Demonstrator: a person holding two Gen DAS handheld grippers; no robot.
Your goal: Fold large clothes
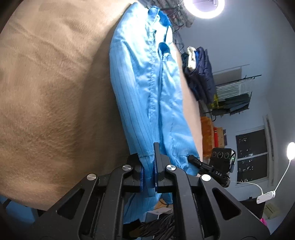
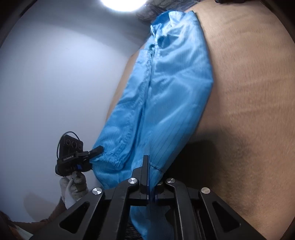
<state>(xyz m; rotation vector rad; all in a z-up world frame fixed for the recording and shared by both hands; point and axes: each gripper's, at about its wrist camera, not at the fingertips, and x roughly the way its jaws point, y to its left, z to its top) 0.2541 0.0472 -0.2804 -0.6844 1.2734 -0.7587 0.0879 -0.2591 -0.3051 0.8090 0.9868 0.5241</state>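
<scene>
Garment first: a large blue coat [image 1: 147, 96] of shiny striped cloth lies stretched out on a tan padded surface [image 1: 46, 92], its collar at the far end and its hem at the near end, right at the tongs. Its long axis runs straight away from both sets of tongs, along the front closure that shows as a seam down the middle.

The left gripper [image 1: 148, 175] is closed on the hem, cloth pinched between its jaws and hanging down below them. The right gripper [image 2: 150, 182] is likewise clamped on the hem's other corner, a thin fold of blue caught between its jaws. Each shows in the other's view: the right one off to the side in the left wrist view, the left one, held by a gloved hand [image 2: 73, 186], in the right wrist view. So both hands sit at the same near edge, neither nearer the collar.

My judgement: the coming move is to carry the hem forward along that axis toward the collar, halving the length.

Beyond the surface stand a ring lamp [image 1: 204, 7], hanging clothes [image 1: 199, 73] and a dark window [image 1: 251, 157].
</scene>
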